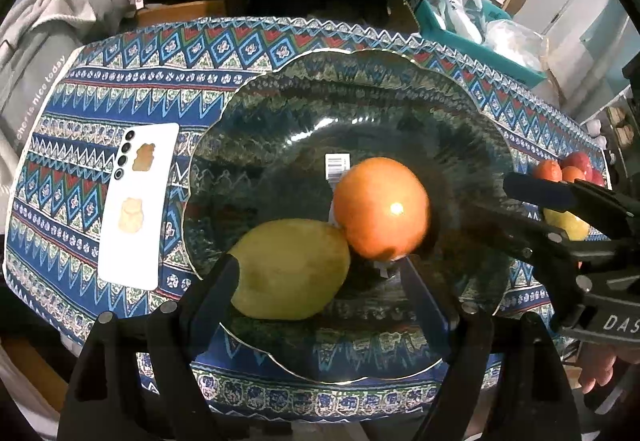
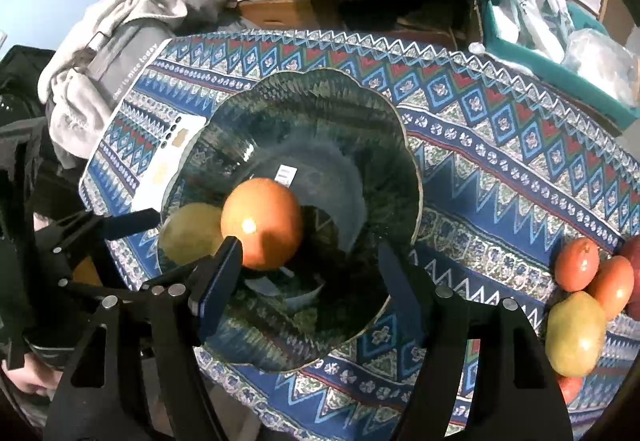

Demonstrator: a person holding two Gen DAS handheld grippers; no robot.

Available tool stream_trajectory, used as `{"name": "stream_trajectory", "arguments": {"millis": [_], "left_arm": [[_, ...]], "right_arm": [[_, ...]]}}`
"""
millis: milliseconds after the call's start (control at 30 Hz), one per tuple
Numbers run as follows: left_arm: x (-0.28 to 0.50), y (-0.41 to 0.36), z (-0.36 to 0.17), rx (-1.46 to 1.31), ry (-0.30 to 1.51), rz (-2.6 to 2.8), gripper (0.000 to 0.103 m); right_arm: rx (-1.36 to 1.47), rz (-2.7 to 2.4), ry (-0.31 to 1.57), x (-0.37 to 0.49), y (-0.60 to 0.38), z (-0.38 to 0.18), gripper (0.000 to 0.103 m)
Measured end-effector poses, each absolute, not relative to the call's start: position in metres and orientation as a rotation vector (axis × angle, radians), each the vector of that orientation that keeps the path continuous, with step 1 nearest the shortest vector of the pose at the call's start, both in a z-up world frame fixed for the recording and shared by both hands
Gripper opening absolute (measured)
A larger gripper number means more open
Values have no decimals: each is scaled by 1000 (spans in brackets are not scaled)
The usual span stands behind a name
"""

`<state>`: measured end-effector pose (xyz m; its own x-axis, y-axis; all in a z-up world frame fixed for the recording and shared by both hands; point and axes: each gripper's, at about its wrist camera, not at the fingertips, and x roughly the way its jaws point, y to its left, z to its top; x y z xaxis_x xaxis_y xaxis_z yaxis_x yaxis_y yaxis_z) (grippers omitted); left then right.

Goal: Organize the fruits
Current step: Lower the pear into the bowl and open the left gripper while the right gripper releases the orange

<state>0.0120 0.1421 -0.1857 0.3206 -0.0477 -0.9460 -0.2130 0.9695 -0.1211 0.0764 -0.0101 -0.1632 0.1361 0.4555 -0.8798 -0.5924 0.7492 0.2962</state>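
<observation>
Both my left gripper and right gripper are wide apart over the glass bowl, holding nothing. Orange touches mango; phone lies at left.

Black plastic tool frames; silver screws; white "DAS" lettering

Two fruits in one bowl
</observation>
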Motion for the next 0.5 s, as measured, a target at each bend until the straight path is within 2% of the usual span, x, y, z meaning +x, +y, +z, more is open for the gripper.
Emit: {"name": "stream_trajectory", "arguments": {"millis": [500], "left_arm": [[17, 105, -152, -203, 1176, 43, 84]], "right_arm": [[-126, 622, 1122, 72, -68, -116, 73]]}}
